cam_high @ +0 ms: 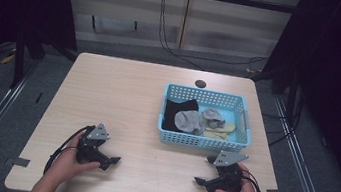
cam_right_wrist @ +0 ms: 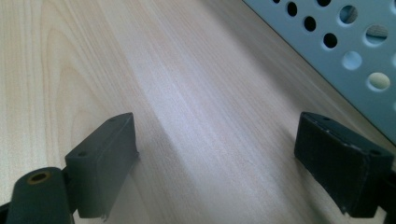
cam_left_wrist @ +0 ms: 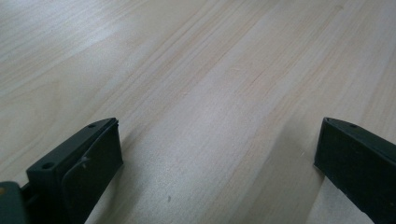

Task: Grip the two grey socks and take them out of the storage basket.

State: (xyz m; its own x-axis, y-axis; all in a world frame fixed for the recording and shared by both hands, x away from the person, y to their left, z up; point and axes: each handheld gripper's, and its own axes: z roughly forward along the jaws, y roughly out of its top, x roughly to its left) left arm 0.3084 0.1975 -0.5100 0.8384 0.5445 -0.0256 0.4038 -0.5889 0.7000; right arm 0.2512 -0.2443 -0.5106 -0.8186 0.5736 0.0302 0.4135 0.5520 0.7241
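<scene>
Both tongs rest low on the desk (cam_high: 122, 99), wide open and holding nothing: the left tongs (cam_high: 110, 161) near the front left, the right tongs (cam_high: 204, 170) just before the blue basket (cam_high: 201, 141). The socks (cam_high: 199, 120) lie inside the basket, untouched. The work seems at its start; next, the right tongs should probably rise over the basket wall and descend on one sock.

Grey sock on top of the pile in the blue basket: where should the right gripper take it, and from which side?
Best guess: from above, pinching the raised hump of the grey sock. It lies bunched on top, and the blue basket walls block a side approach. The right gripper is open over bare table just outside the near wall.
</scene>
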